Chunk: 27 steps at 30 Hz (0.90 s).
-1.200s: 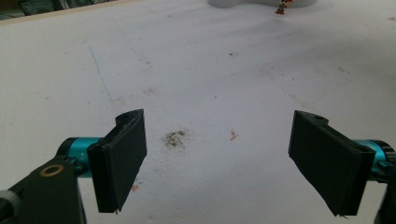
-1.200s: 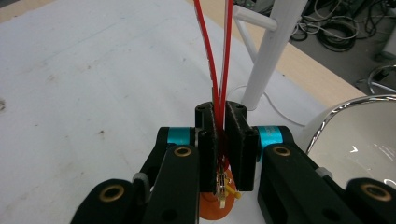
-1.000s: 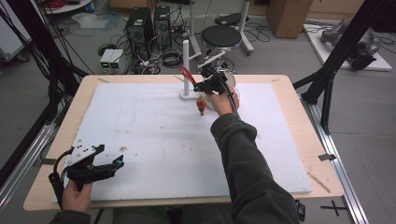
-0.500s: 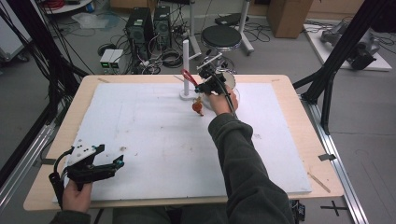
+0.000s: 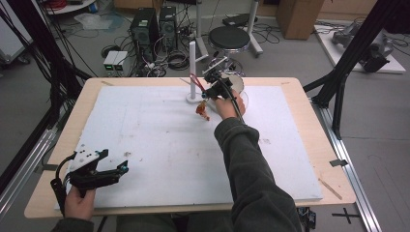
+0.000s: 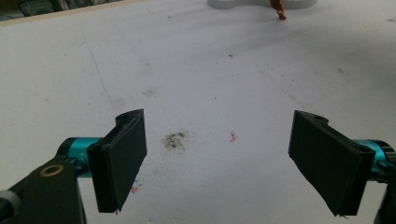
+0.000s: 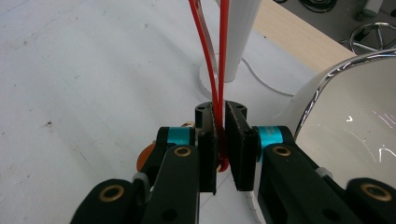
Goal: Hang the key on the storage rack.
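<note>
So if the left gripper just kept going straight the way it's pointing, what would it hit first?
Mostly bare white board; the left gripper is open. Far ahead lie the white post's base and a small orange object, though depth is uncertain.

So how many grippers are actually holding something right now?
1. The right gripper, at the table's far edge beside the white post, is clamped on a red loop. The left gripper, near the table's front-left corner, is open and empty.

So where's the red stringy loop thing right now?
The red loop is pinched in the right hand-held gripper, at the far middle of the table in the high view, just right of the white post and beside the bowl.
</note>
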Available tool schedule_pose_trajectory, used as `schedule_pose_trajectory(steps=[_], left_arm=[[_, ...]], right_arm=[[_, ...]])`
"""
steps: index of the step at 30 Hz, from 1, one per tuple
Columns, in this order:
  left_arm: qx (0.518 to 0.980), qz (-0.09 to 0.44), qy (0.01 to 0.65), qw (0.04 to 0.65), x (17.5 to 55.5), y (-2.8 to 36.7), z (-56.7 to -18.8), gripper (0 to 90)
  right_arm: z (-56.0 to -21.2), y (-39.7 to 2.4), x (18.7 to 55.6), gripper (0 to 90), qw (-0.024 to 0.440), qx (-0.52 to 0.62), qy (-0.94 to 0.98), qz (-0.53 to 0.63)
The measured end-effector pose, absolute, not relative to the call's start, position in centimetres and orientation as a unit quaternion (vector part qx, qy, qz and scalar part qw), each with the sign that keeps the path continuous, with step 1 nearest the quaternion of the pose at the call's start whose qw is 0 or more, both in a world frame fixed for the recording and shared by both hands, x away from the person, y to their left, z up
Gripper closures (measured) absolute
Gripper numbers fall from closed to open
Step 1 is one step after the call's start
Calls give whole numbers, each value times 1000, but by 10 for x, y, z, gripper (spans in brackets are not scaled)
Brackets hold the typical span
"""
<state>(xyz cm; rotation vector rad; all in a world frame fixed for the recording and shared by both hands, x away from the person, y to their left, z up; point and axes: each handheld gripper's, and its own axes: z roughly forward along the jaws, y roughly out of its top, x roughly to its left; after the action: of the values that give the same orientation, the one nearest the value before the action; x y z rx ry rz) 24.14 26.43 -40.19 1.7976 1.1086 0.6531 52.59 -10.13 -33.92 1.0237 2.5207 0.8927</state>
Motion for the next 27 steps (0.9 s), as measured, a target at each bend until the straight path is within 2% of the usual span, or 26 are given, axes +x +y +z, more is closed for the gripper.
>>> schedule_pose_trajectory(steps=[8,12,27], left_arm=[[727,265,448,449,241,264,-402,197],[726,264,449,449,241,264,-402,198],[726,264,448,450,241,263,-402,197]], right_arm=[[-340,-102,526,821,132,354,871,313],[-339,-103,526,779,128,358,868,320],[-329,-115,520,714,106,350,854,369]])
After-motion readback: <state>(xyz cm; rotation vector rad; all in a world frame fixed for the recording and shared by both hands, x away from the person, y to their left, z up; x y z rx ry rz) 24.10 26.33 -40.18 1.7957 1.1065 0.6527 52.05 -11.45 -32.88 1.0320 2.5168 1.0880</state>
